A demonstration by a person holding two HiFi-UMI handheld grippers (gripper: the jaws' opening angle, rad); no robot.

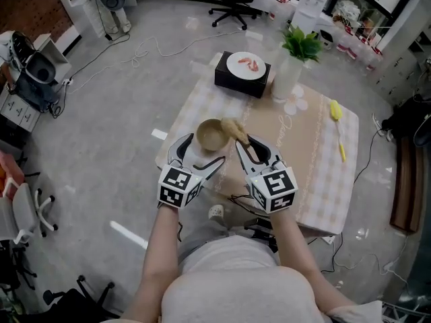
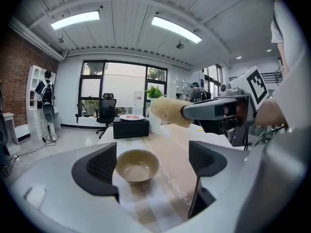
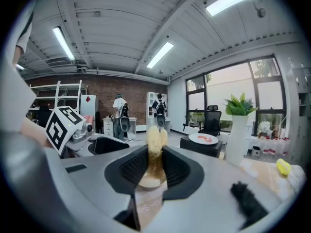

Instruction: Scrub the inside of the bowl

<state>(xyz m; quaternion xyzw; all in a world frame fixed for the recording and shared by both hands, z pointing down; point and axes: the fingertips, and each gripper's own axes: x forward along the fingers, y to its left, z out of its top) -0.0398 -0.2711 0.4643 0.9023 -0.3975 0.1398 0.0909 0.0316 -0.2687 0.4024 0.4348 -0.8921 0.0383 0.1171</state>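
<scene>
While right tool (image 3: 154, 165) clamps one scrubber (image 3: 156, 137), one bowl (image 2: 138, 176), left tool (image 2: 154, 163) spread.

head view: steeply down over table (image 1: 303, 140) | both gripper views: near-level, close, share bowl (image 2: 137, 166)

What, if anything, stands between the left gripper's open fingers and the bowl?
Nothing visible. The bowl sits on the tablecloth straight ahead of the left gripper, framed by its open fingers, which do not touch it. The scrubber clamped in the right gripper hangs higher than the bowl, off that line.
</scene>
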